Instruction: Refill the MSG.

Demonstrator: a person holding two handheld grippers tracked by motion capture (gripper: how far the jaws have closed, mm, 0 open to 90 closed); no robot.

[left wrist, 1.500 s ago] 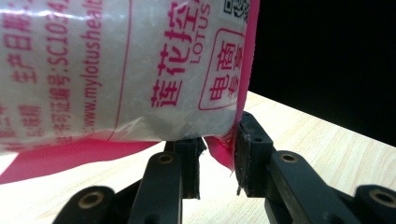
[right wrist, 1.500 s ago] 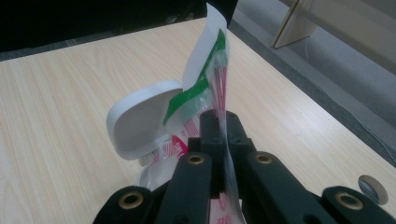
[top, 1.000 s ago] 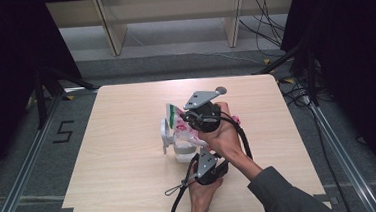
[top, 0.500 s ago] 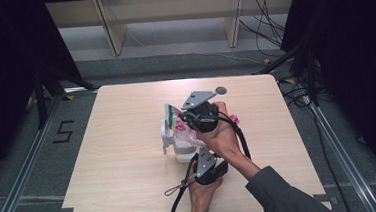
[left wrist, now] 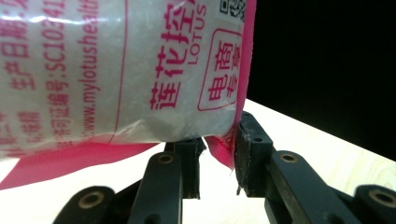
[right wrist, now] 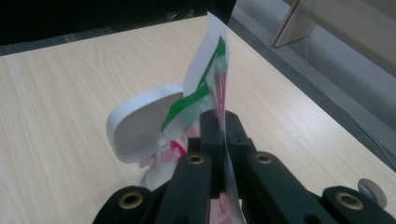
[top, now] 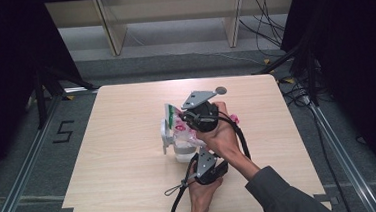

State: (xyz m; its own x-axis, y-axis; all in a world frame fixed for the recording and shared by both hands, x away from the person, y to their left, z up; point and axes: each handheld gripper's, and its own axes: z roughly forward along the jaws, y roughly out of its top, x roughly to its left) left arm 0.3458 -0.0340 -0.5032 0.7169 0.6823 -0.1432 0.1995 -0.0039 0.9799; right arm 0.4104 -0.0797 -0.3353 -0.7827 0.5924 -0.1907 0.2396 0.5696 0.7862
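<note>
High view. Surface: a pale wooden table (top: 114,156) with rounded corners, on a grey floor with metal rails to left and right. Room: a light shelf unit (top: 170,17) at the far side, loose cables at far right, black drapes on both sides, a "5" marked on the floor at left. Near the table's middle stands a white lidded container (top: 170,137), its lid swung open. Your left gripper (top: 199,158) comes in from the near edge; your right gripper (top: 189,117), topped by its grey three-cornered plate, sits just beyond it, over the container. Between them you hold a pink-printed plastic bag (top: 180,129), above the container's mouth.

Left gripper view. Your jaws stand partly apart. The bag (left wrist: 121,70), translucent with pink lettering and white powder inside, hangs just above them; its pink corner drops into the gap and lies against the right-hand pad. You cannot tell from here whether both pads press on it. Pale tabletop lies below and to the right, darkness beyond.

Right gripper view. Your jaws are closed tight on the bag's thin upper edge (right wrist: 219,88), which rises from the pads with a green and white strip. The container's open white lid (right wrist: 140,123) stands just left of the bag, touching it.
</note>
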